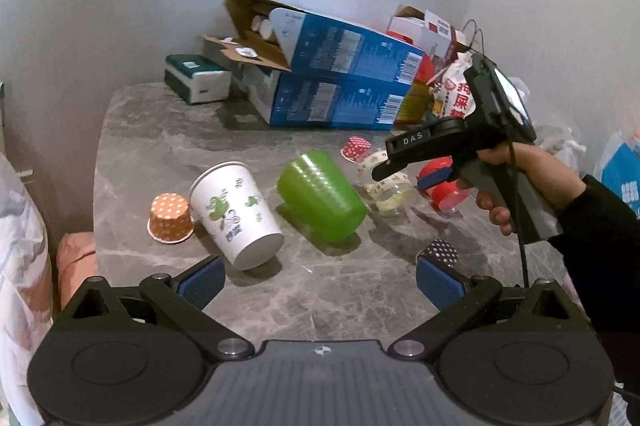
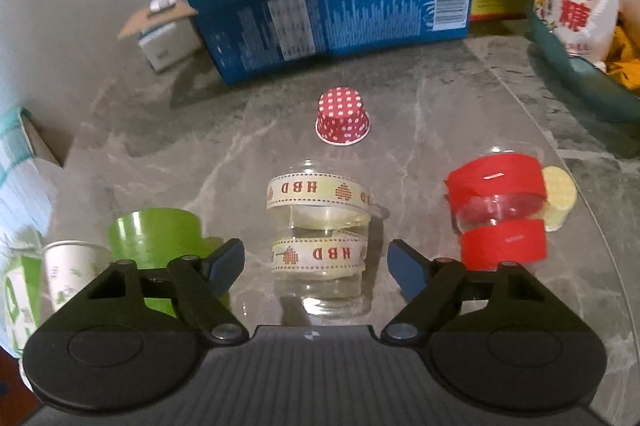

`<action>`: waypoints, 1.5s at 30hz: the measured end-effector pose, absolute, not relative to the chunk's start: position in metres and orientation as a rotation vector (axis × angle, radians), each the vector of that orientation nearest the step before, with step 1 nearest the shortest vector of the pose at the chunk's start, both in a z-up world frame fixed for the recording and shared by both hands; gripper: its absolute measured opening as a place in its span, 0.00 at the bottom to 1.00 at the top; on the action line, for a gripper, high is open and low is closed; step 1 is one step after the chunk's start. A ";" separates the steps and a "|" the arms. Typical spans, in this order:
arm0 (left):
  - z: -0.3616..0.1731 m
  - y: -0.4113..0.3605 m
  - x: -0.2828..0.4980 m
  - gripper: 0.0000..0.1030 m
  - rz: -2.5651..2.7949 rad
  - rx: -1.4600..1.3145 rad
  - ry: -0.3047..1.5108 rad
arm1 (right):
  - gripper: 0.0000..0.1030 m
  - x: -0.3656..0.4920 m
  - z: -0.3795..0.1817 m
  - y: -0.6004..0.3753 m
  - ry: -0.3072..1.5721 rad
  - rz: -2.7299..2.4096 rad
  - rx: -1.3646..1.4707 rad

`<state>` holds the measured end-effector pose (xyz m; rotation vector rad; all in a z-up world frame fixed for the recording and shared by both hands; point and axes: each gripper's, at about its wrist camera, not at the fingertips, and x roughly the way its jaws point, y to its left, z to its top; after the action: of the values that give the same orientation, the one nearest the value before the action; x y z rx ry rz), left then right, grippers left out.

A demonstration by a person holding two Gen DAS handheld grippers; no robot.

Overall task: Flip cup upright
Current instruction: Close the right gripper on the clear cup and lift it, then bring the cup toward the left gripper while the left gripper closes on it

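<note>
So on my right wrist cam the right gripper [image 2: 316, 262] has its jaws spread wide, sitting either side of the clear cup [image 2: 319, 240] with the "HBD" ribbon wrapped round it twice. That cup stands upside down on the grey marble table [image 2: 460, 98], dead centre in front of me, and neither pad touches it as far as I can see. Straight out at 12 o'clock beyond it there's a little red polka-dot cupcake liner [image 2: 343, 121], also mouth down. At about 2 o'clock is another clear cup with red tape bands [image 2: 500, 212], with a pale yellow liner [image 2: 560, 196] tucked right behind it. Off at 9 o'clock I've got the green cup [image 2: 154, 236], and a white paper cup [image 2: 70, 268] just left of that. Two stacked blue cartons [image 2: 332, 6] fill the back.

From the left wrist cam, the left gripper [image 1: 320, 280] is wide open too, hanging over bare table with nothing in it. The green cup [image 1: 322, 196] and the paper cup [image 1: 236, 212] both lie tipped over at roughly 12 and 11 o'clock, with an orange dotted liner [image 1: 170, 218] touching the paper cup's left side. A dark dotted liner [image 1: 440, 252] sits just by my right pad. The other hand [image 1: 528, 174] grips the right tool over at 2 o'clock.
</note>
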<state>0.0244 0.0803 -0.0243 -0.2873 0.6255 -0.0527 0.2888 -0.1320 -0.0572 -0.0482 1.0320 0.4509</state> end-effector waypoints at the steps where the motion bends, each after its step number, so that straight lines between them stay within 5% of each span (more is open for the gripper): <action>1: -0.025 0.082 0.024 0.99 -0.055 -0.294 0.625 | 0.77 0.292 -0.059 -0.130 1.043 0.446 -0.052; 12: -0.028 0.085 0.017 0.98 -0.058 -0.317 0.620 | 0.55 0.306 -0.068 -0.121 1.117 0.420 -0.080; 23: -0.016 0.092 -0.011 0.97 -0.123 -0.384 0.600 | 0.55 0.130 0.024 -0.178 0.843 0.543 -0.044; 29: -0.019 0.091 -0.023 0.97 -0.123 -0.415 0.627 | 0.55 0.056 -0.016 -0.187 0.930 0.562 0.114; 45: -0.056 0.053 0.012 0.95 -0.200 -0.471 0.859 | 0.56 0.040 -0.077 -0.157 1.015 0.503 0.076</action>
<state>0.0125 0.0532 -0.0557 -0.4713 0.8591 -0.2002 0.0400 -0.1567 -0.0772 0.0757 1.0152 0.5027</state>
